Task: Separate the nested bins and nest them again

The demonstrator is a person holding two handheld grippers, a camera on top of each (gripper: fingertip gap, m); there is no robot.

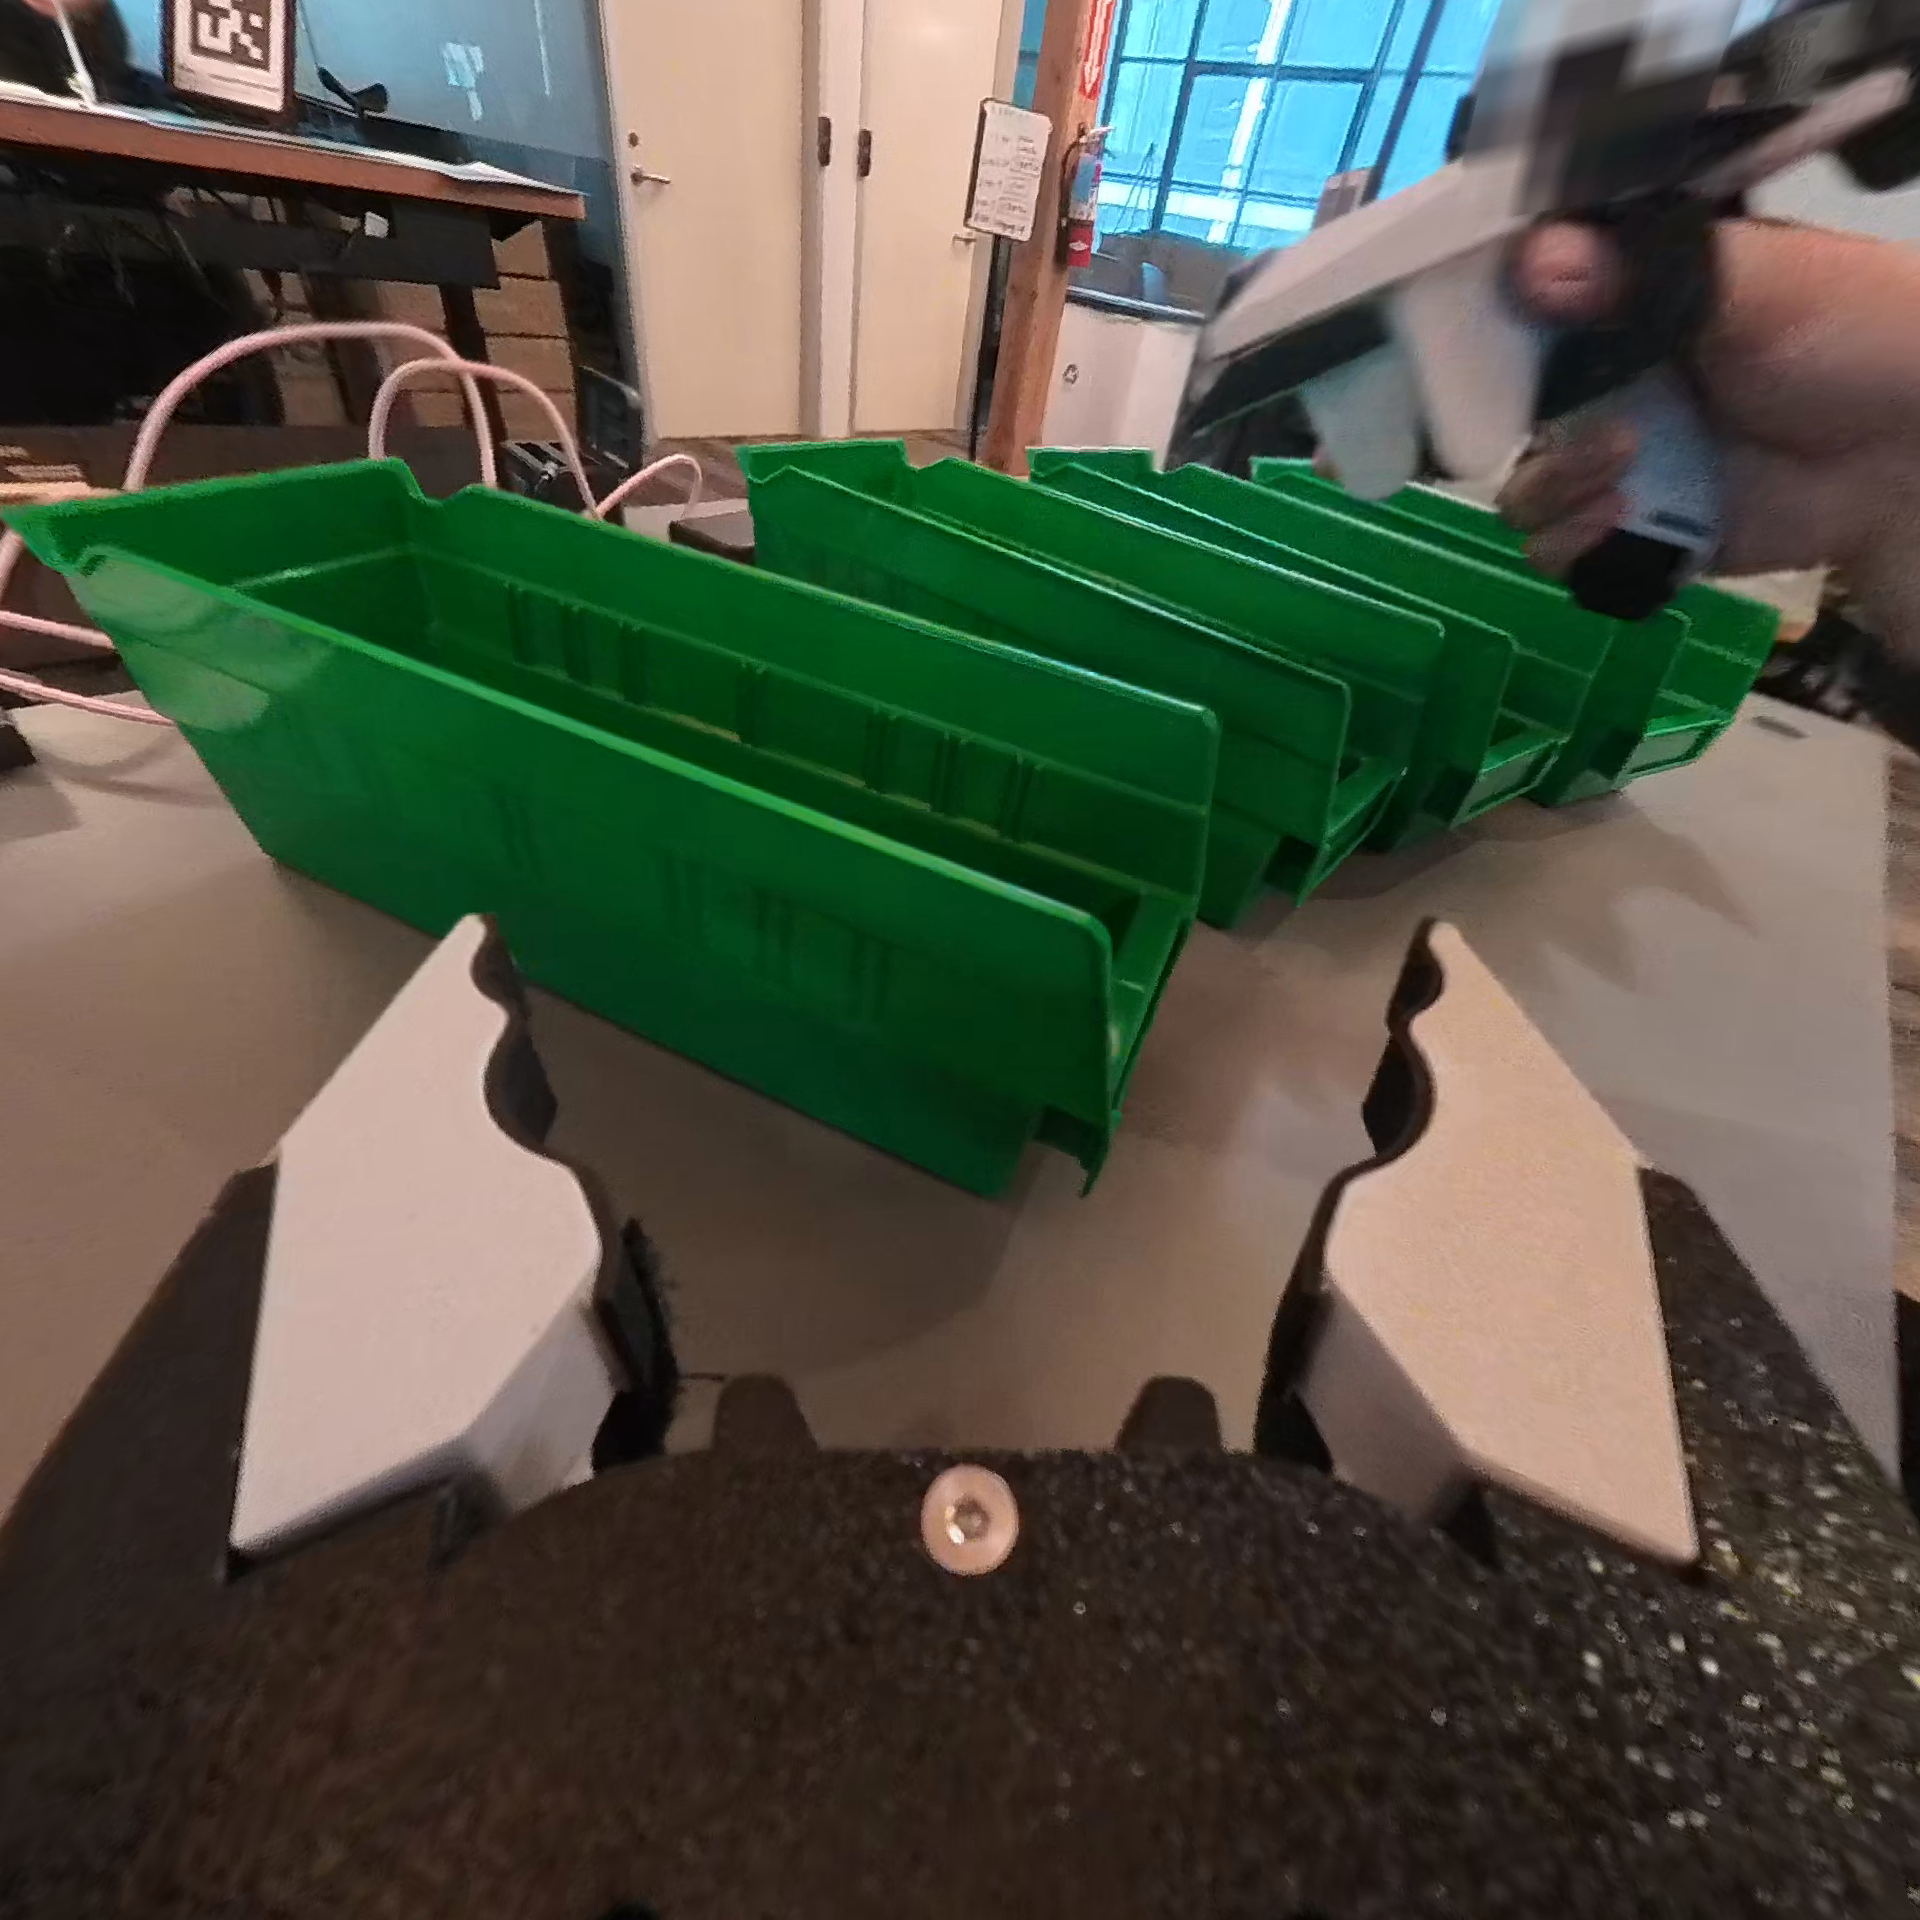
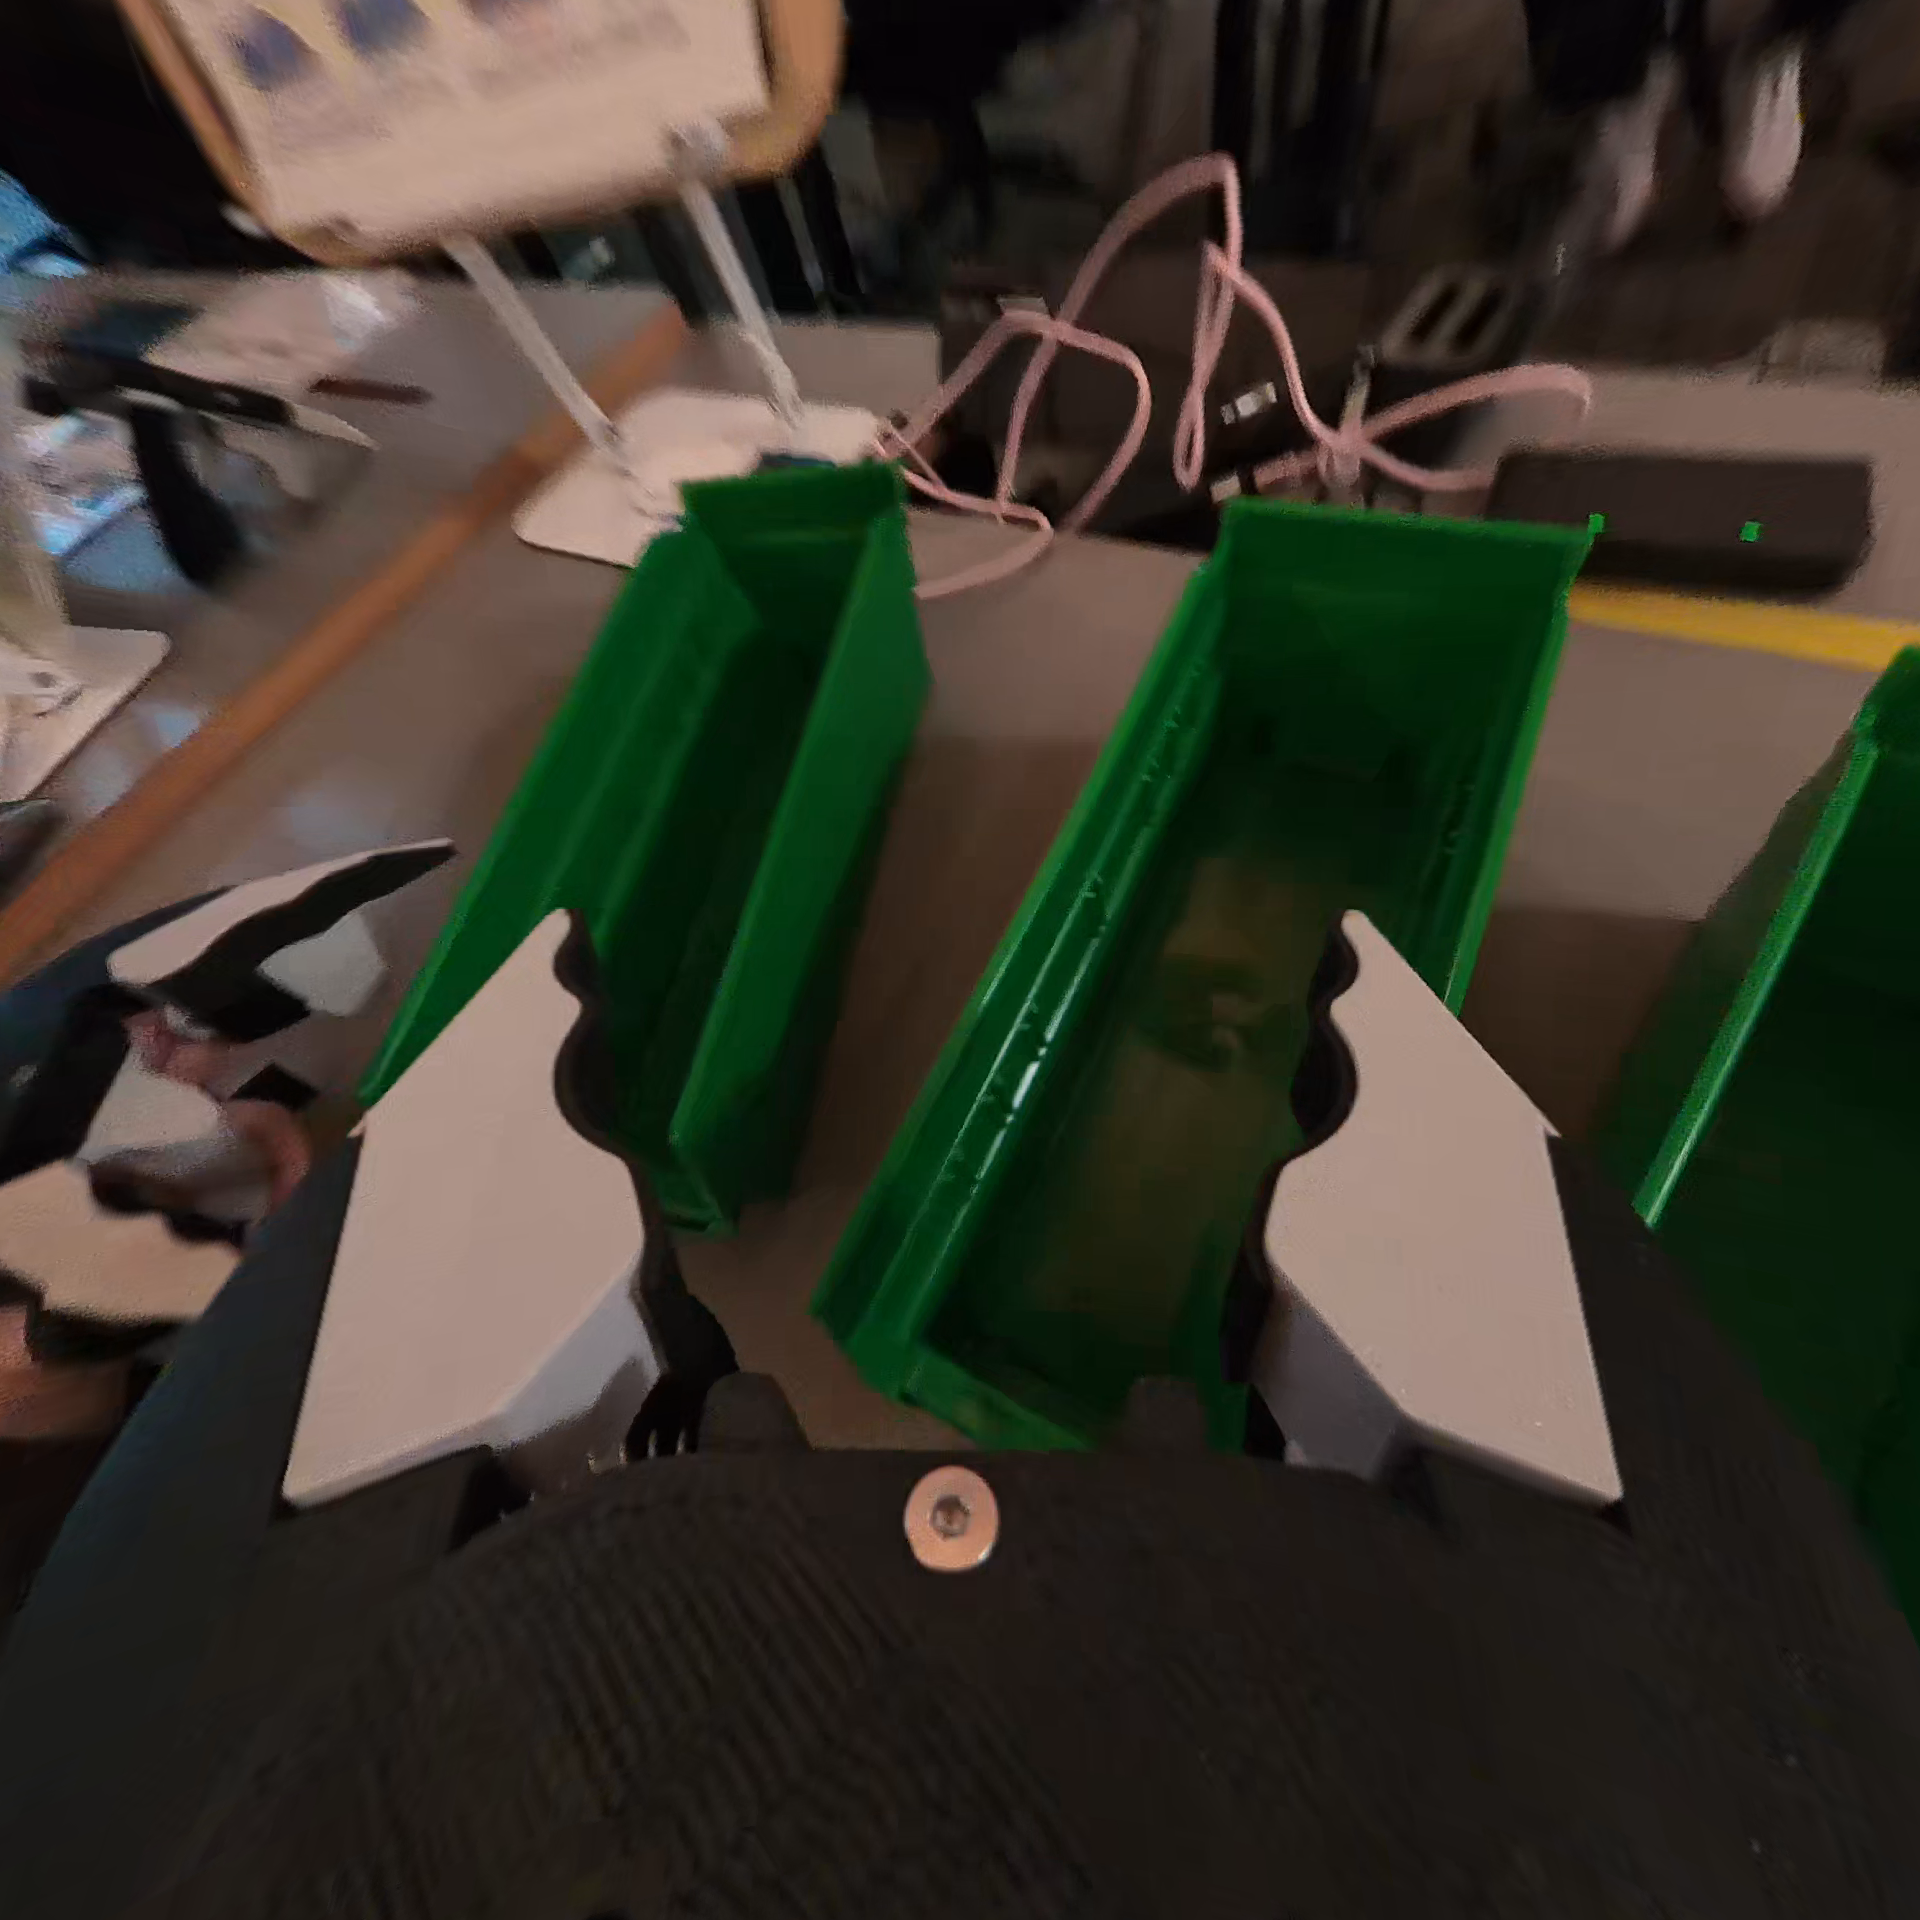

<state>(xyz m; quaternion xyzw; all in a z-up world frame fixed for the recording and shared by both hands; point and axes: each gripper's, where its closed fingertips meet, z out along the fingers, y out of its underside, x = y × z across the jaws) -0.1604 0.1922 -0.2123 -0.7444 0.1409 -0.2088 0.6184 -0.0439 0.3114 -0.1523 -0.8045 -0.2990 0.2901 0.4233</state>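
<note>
Nearest bin [image 1: 644, 790]: green plastic, smooth and glossy, with a soft sheen on its near wall.
Table [image 1: 1558, 1039]: grey, smooth, matt.
Left gripper [image 1: 961, 1039]: pale smooth fingers [image 1: 416, 1247] on a black, rough, speckled body.
Screw [image 1: 969, 1518]: bright metal.
Cables [image 1: 457, 395]: pink, possibly braided cloth.
Post [image 1: 1034, 260], far right: brown wood.

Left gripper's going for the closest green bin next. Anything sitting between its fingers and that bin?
Nothing visible. The left gripper is open, and only bare grey table lies between its fingertips and the nearest green bin. The pink cables lie behind the bin.
</note>
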